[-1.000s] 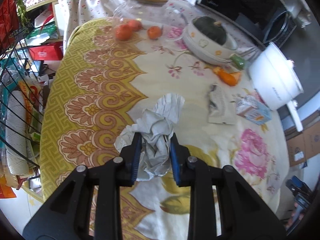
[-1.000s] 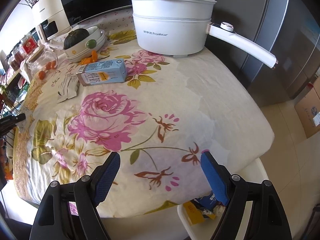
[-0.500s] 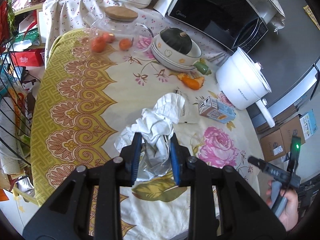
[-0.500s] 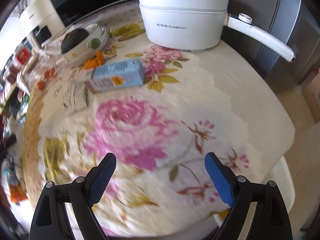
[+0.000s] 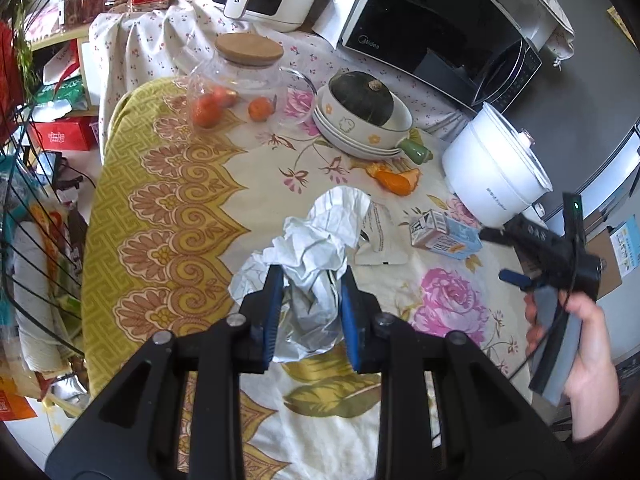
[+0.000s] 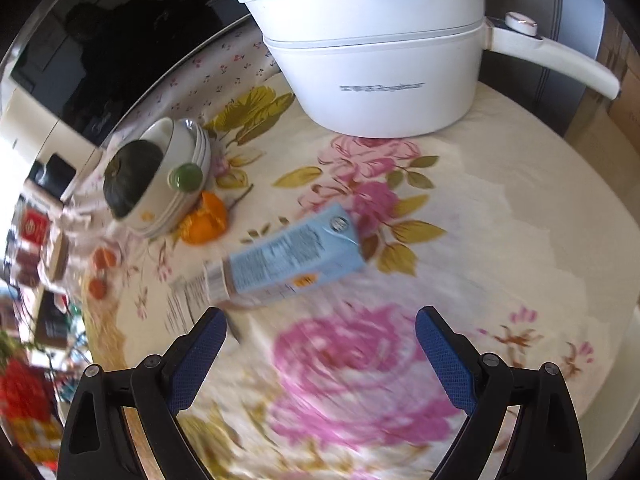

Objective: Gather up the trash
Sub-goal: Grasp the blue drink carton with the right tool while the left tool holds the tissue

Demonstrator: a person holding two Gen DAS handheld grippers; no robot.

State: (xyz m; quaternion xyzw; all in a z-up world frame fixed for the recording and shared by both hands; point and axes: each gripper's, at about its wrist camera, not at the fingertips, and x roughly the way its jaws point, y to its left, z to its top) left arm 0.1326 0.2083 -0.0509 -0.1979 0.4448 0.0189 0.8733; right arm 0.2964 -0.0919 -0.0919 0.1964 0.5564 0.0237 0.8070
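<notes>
My left gripper (image 5: 311, 276) is shut on a crumpled white paper (image 5: 320, 236), held a little above the flowered tablecloth (image 5: 168, 208). A light blue drink carton (image 5: 446, 236) (image 6: 296, 260) lies on its side just beyond my right gripper (image 6: 320, 316). That gripper's jaws are opening, with nothing between them. A flat white wrapper (image 5: 378, 240) (image 6: 188, 304) lies left of the carton. Orange peel (image 5: 396, 180) (image 6: 206, 220) rests by the bowls. In the left wrist view a hand (image 5: 588, 344) holds the right gripper at the table's right edge.
A white electric pot (image 5: 492, 176) (image 6: 376, 68) with a long handle stands behind the carton. Stacked bowls hold a dark squash (image 5: 360, 96) (image 6: 132, 176). A glass jar (image 5: 240, 80) with oranges, a microwave (image 5: 432, 40) and a wire rack (image 5: 24, 200) ring the table.
The left gripper has lifted with the paper, so more of the table shows. The right gripper has swept over the table toward the carton, rolled, and spread its jaws wider.
</notes>
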